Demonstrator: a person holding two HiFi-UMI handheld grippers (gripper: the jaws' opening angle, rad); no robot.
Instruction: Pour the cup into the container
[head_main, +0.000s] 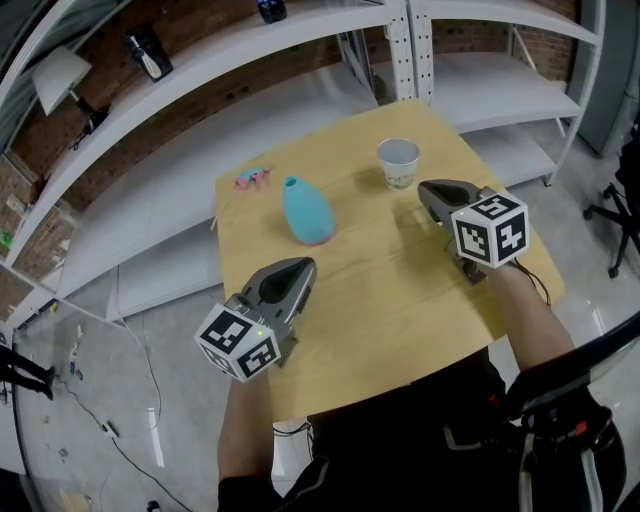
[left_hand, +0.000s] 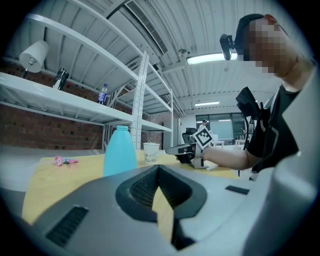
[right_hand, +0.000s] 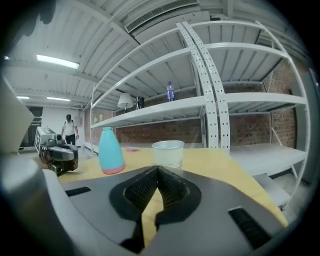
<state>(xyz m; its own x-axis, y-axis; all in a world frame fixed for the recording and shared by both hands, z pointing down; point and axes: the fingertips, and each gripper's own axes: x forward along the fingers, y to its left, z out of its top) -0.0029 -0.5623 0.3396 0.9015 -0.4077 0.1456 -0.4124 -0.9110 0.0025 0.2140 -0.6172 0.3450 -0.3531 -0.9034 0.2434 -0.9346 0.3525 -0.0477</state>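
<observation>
A white paper cup (head_main: 398, 162) stands upright near the far edge of the pale wooden desk (head_main: 400, 300), apart from the smooth turquoise teardrop-shaped container (head_main: 306, 212). The left gripper (head_main: 298, 268) and the right gripper (head_main: 432, 188), which is near the cup, both have their ribbed black jaws together, clamping nothing. Only the gripper views show that the container stands upright on a pink base.

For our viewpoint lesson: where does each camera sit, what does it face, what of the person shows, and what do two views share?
Head view: on the head, looking down at the table; forearms, left gripper, right gripper.
Left gripper view: on that gripper, facing bottle and cup; own shut jaws, person's torso.
Right gripper view: on that gripper, facing cup and shelves; own shut jaws.
Shared: bottle and cup in all.
</observation>
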